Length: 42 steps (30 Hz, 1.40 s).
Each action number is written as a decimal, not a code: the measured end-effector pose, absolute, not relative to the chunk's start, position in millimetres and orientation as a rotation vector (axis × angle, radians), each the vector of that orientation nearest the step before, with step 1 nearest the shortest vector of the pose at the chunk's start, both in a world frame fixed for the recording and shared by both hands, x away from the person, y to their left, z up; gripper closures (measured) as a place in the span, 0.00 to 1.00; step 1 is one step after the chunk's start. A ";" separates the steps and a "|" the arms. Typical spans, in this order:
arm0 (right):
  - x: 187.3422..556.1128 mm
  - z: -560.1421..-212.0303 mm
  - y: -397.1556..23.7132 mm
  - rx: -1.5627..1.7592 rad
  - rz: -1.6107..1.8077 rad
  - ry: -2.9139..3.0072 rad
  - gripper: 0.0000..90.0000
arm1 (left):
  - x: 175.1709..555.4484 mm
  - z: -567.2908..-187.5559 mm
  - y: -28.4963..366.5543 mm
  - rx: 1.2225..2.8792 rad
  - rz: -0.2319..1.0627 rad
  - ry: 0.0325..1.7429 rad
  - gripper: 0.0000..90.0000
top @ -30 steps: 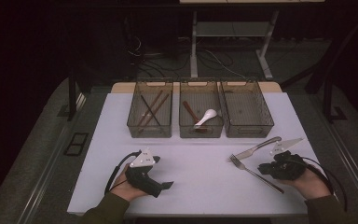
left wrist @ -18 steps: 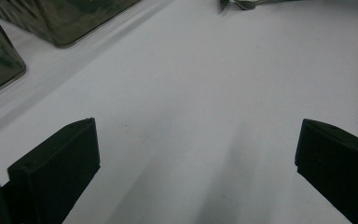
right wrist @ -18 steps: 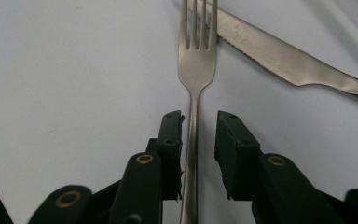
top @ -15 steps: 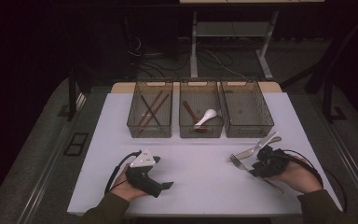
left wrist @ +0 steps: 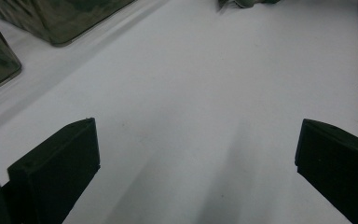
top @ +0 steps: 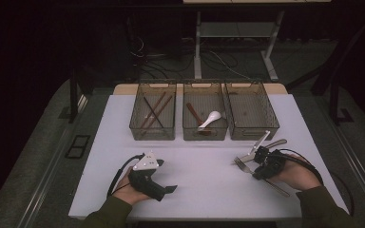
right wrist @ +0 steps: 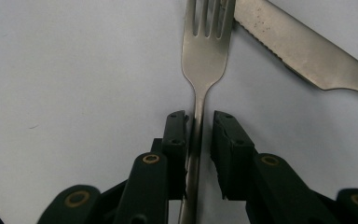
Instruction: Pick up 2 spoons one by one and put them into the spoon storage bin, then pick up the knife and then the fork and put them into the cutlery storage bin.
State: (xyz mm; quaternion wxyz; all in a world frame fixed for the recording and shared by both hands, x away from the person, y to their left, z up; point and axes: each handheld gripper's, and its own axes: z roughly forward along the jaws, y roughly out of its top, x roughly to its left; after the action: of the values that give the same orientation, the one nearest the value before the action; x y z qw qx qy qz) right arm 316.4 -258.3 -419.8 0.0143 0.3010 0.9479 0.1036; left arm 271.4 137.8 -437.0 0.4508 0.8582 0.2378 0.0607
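Observation:
A metal fork (right wrist: 205, 51) lies on the white table, tines away from me, beside a serrated knife (right wrist: 303, 51). My right gripper (right wrist: 199, 116) straddles the fork's handle. Its left pad touches the handle and a narrow gap stays at the right pad; the jaws have just been closing. In the high view the fork (top: 241, 164) and knife (top: 261, 141) lie at the table's right, with the right gripper (top: 257, 164) over the fork's handle. My left gripper (top: 166, 176) rests at the front left, its jaws wide open over bare table (left wrist: 196, 140).
Three clear bins stand in a row at the back. The left bin (top: 153, 137) holds brown chopsticks (top: 153, 111). The middle bin (top: 204, 138) holds a white spoon (top: 212, 117) and a brown utensil. The right bin (top: 254, 137) stands just behind the knife.
My right hand has moved left across the table and brought its gripper over the fork's handle. The left hand and gripper stay where they were.

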 end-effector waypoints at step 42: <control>309.8 -393.6 -304.6 1.093 0.867 2.645 0.95 | 270.6 -434.4 139.8 2.094 0.155 0.584 0.00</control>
State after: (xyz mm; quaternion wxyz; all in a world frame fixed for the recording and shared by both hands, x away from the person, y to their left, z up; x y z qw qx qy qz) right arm 309.8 -304.6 -393.6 0.0757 0.3644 0.8819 0.2892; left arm 270.6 139.8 -434.4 0.4626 0.8519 0.2374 0.0631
